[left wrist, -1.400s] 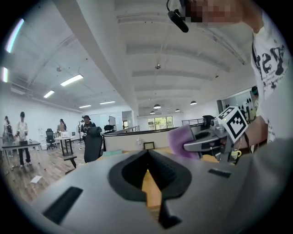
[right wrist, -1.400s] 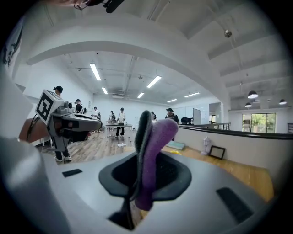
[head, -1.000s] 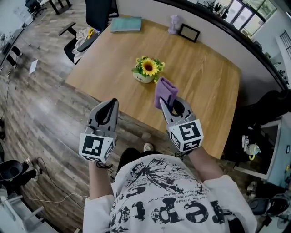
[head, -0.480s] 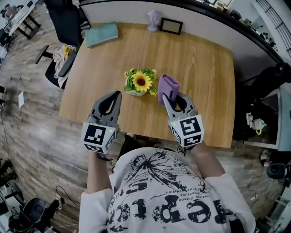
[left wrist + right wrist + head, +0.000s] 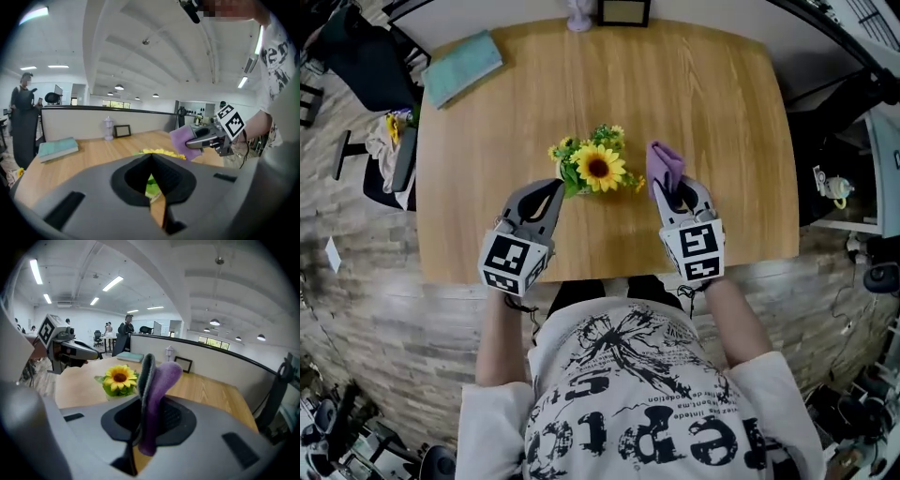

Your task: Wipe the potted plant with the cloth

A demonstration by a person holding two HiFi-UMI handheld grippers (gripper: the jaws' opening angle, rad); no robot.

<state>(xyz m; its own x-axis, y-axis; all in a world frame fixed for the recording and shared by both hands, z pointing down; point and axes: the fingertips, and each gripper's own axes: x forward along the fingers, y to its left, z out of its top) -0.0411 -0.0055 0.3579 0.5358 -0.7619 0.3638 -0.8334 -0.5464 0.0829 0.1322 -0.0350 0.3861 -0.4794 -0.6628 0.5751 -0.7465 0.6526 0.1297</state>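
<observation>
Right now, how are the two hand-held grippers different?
The right hand-held gripper pinches the purple cloth; the left hand-held gripper is shut and empty. The left one is at the potted plant's left, the right one at its right. Both point toward the plant.

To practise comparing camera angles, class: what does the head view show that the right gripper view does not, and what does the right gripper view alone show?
Only the head view shows the person's printed shirt and the marker cube on the right gripper. Only the right gripper view shows the ceiling lights and distant people. Both show the potted plant, the purple cloth clamped in the right gripper, the left gripper and the table.
</observation>
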